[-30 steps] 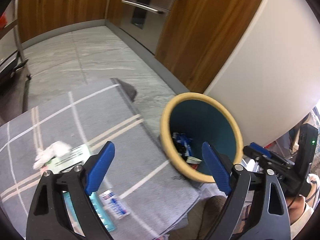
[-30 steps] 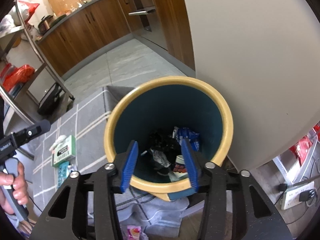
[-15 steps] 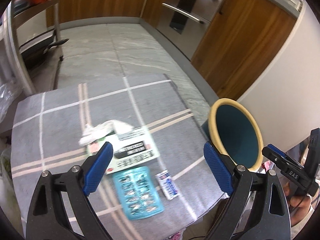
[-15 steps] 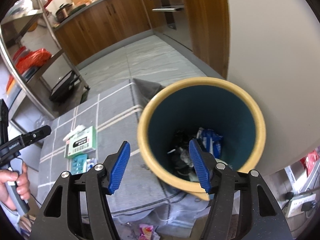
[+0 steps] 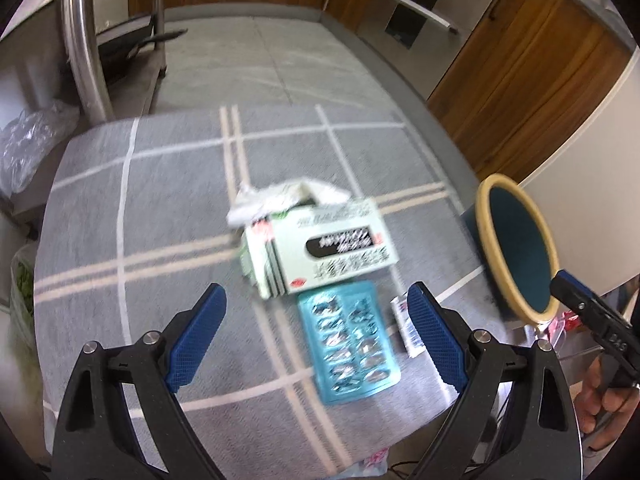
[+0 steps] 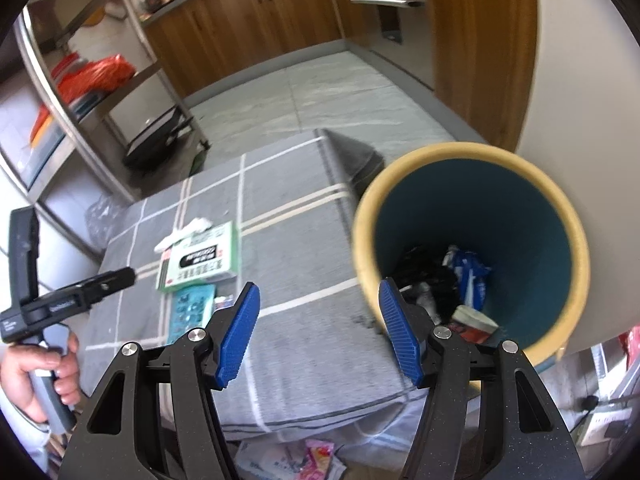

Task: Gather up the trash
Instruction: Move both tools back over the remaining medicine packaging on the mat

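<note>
A pale green carton (image 5: 320,246) lies on the grey checked tablecloth (image 5: 160,216), with crumpled white tissue (image 5: 280,196) at its far end. A teal blister pack (image 5: 348,344) and a small white sachet (image 5: 408,326) lie just in front of it. My left gripper (image 5: 316,328) is open and empty, above the blister pack. A yellow-rimmed teal bin (image 6: 472,248) stands at the table's right edge with trash inside. My right gripper (image 6: 320,332) is open and empty, beside the bin's left rim. The carton (image 6: 198,258) also shows in the right wrist view.
A steel shelf rack (image 6: 92,92) stands left of the table. Wooden cabinets (image 5: 516,80) and a white wall (image 6: 592,60) lie behind and right. Wrappers (image 6: 316,456) lie on the floor under the table's near edge. A power strip (image 6: 604,428) sits at lower right.
My left gripper has swung left from the bin to over the carton and blister pack. My right gripper has drawn back left from above the bin and opened wider.
</note>
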The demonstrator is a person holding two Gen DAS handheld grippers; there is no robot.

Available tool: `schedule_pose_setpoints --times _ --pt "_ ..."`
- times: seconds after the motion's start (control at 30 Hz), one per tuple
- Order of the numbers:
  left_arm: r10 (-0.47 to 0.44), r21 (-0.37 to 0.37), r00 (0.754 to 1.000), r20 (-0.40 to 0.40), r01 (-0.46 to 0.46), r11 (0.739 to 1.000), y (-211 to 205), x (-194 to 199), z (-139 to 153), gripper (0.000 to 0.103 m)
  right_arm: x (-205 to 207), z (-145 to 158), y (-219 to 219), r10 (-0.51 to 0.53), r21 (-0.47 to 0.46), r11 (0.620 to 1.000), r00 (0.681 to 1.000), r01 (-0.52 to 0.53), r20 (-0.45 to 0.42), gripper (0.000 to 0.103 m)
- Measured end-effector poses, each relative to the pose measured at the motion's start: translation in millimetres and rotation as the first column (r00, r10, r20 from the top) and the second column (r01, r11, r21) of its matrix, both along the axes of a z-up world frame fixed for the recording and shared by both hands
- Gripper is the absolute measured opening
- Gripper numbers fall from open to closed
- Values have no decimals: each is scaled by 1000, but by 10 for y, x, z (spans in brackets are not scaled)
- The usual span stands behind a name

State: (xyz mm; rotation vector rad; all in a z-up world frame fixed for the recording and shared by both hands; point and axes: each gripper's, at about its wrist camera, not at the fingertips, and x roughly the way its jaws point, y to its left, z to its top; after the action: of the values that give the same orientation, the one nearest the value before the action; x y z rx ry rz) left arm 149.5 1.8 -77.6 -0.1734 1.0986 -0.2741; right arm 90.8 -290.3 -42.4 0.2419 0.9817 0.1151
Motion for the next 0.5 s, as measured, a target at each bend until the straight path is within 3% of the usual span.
schedule_pose_setpoints --times 0.5 --pt "60 5 997 -48 -60 998 289 -87 -166 90 167 -469 962 200 -61 976 975 -207 -97 63"
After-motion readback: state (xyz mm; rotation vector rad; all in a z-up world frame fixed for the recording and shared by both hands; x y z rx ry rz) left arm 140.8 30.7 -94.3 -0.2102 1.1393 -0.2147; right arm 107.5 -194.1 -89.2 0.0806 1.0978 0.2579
